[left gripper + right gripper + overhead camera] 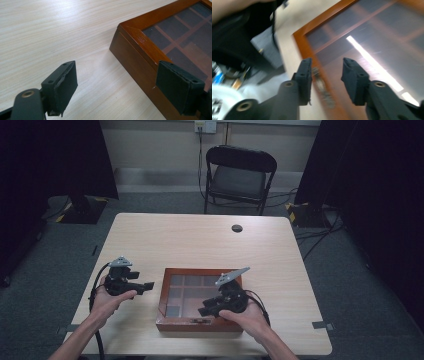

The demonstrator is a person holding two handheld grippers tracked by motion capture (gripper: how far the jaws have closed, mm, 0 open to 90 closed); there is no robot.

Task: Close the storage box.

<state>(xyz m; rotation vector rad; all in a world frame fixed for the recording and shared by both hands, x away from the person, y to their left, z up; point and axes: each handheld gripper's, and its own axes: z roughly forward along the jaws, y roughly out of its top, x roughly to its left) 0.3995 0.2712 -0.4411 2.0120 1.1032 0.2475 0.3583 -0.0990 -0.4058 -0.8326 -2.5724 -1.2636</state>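
A: Where was the wooden box [199,301]?

B: On the surface [200,240], near edge. Rigid, fairly heavy; glass lid was fragile. Grip by the front latch [321,83]. Left claw [148,285] spread, empty; right claw [206,311] parted over it, gripping nothing.

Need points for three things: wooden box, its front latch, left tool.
wooden box [163,292], high view, on the left frame of its glass lid.
front latch [200,321], high view, on the metal clasp on the box's front wall.
left tool [148,285], high view, midway between its fingertips.
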